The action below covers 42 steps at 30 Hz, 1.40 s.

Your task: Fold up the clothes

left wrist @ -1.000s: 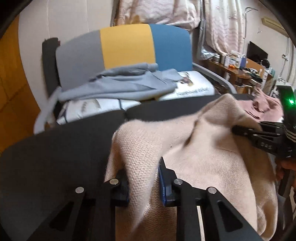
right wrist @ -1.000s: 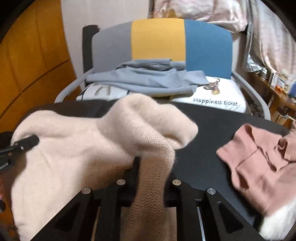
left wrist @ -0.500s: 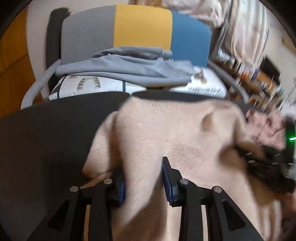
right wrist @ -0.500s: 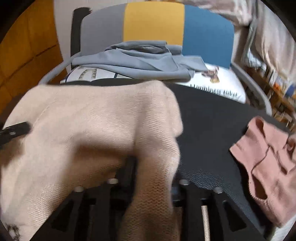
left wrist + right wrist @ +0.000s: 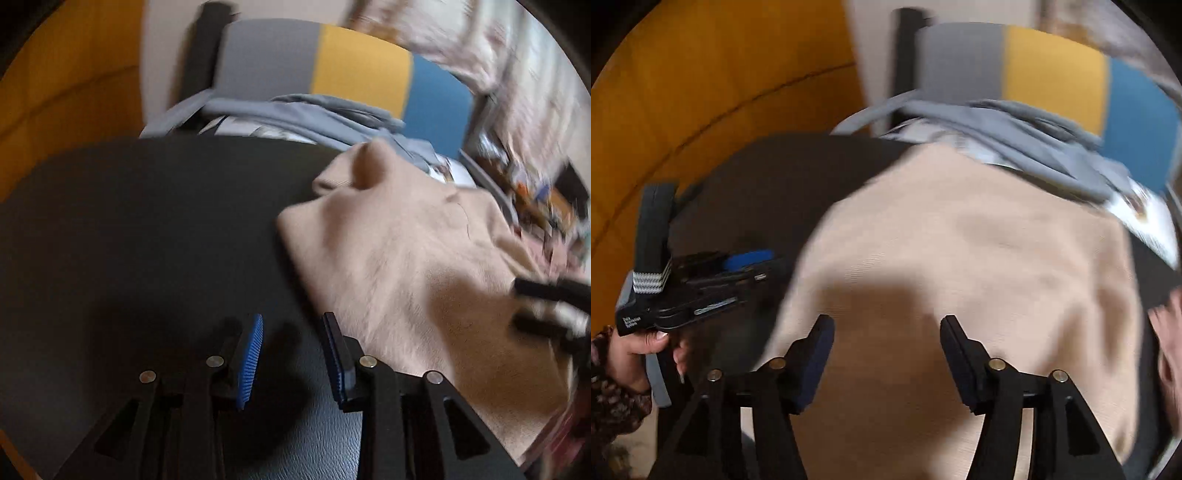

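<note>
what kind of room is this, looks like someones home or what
Probably a lived-in bedroom or home workroom: a grey, yellow and blue chair piled with a crumpled grey garment, a cluttered shelf at the right, and a beige knitted sweater spread on a black table.

Beige sweater [image 5: 979,258], black table [image 5: 147,229], grey/yellow/blue chair [image 5: 354,70], floral sleeve [image 5: 613,402].

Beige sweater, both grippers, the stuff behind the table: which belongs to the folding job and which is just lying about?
In the job:
- beige sweater
- left gripper, jaws open, empty
- right gripper, jaws just opened over the sweater
- black table

Lying about:
- grey garment
- tricolour chair
</note>
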Tool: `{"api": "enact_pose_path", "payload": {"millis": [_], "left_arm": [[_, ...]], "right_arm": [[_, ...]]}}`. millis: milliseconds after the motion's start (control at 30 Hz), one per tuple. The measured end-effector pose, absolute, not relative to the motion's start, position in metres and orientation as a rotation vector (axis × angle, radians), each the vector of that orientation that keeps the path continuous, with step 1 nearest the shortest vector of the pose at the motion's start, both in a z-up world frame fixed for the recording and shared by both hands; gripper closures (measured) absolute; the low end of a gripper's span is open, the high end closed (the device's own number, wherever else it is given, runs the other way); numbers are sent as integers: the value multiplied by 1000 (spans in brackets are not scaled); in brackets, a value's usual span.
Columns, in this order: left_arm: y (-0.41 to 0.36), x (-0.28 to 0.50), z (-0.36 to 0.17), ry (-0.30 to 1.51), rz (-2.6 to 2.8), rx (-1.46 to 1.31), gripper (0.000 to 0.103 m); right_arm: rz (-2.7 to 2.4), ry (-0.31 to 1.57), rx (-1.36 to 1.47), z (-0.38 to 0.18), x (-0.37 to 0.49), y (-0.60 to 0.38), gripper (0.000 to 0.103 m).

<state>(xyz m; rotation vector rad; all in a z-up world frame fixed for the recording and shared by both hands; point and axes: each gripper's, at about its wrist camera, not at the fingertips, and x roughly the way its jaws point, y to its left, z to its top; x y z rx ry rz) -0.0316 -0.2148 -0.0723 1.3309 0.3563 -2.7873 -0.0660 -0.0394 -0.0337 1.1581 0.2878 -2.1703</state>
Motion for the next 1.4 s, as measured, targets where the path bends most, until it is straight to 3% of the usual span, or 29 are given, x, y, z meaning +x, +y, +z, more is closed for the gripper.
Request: {"api": "enact_pose_path", "payload": {"millis": [67, 233, 267, 300, 633, 867, 1067, 1233, 1300, 1400], "left_arm": [[-225, -21, -75, 430, -2750, 1289, 71], [-248, -4, -78, 669, -2720, 1232, 71], [-247, -3, -78, 667, -2723, 1236, 71], [-246, -2, -78, 659, -2727, 1241, 71], [-209, -23, -73, 597, -2878, 1308, 71], [-159, -57, -75, 491, -2937, 1432, 71], [-124, -88, -70, 537, -2999, 1463, 70], [-125, -116, -64, 687, -3012, 1400, 69], [-133, -131, -63, 806, -2983, 1371, 61], [-140, -157, -64, 794, -2902, 1386, 46]], "right_arm": [[-2078, 373, 1205, -50, -57, -73, 30], [-2156, 634, 1207, -86, -52, -121, 30], [-2161, 617, 1178, -86, -54, -119, 51], [-2166, 599, 1151, -86, -56, -118, 97], [-2396, -66, 1167, -17, -114, 28, 95], [-2435, -496, 1425, -89, -156, 140, 95], [-2509, -338, 1289, -96, -145, 136, 96], [-2483, -409, 1267, -98, -150, 143, 97], [-2479, -423, 1259, -100, -162, 139, 97], [-2477, -432, 1250, -102, -156, 143, 97]]}}
